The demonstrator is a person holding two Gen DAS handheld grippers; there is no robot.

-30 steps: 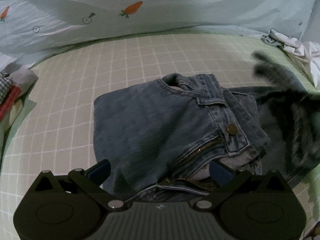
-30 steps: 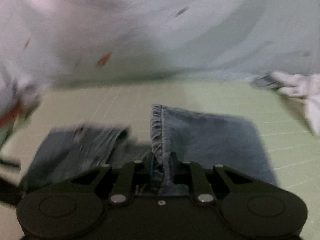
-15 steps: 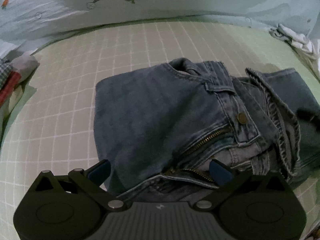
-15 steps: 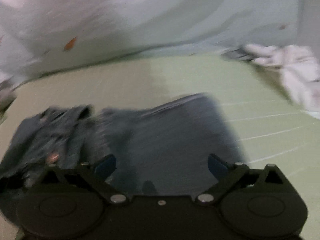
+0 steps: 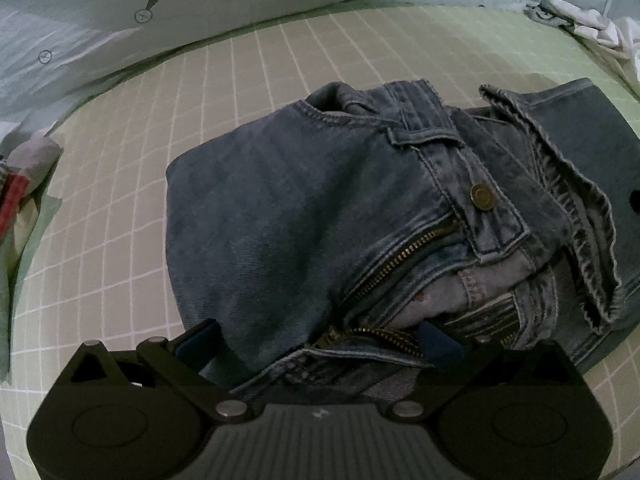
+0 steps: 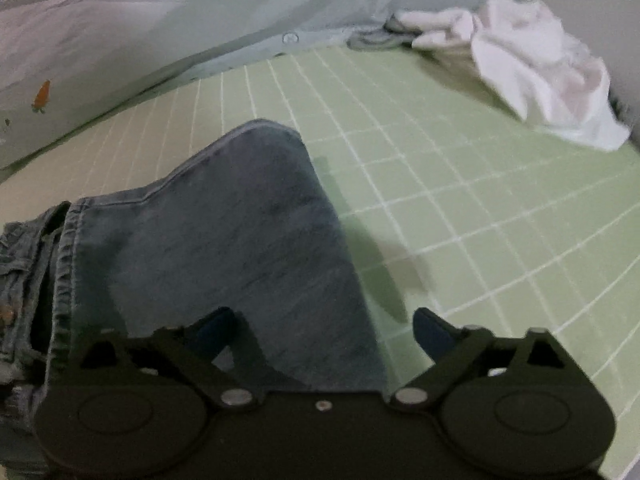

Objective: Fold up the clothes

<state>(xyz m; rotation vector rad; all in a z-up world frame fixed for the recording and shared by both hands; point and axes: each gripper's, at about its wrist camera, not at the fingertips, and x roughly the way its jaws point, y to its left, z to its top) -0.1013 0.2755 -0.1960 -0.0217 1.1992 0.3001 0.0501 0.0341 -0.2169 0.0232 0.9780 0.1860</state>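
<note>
Blue jeans (image 5: 304, 216) lie folded on the green checked sheet, waistband, brass button and open zipper facing up. A folded leg with its hem lies over the right side (image 5: 576, 184). My left gripper (image 5: 320, 340) is open, its jaws spread on either side of the zipper end of the jeans. In the right wrist view the folded leg (image 6: 224, 248) lies flat on the sheet. My right gripper (image 6: 324, 328) is open and empty just above that leg's near edge.
A crumpled white garment (image 6: 532, 68) lies at the far right, also in the left wrist view (image 5: 592, 28). A pale duvet with carrot print (image 5: 200, 4) runs along the back. A red and grey cloth pile (image 5: 20, 184) sits at the left edge.
My right gripper held the jeans leg hem a second ago; it has let go, opened, and swung right. The leg now lies folded over. My left gripper has moved slightly closer.
</note>
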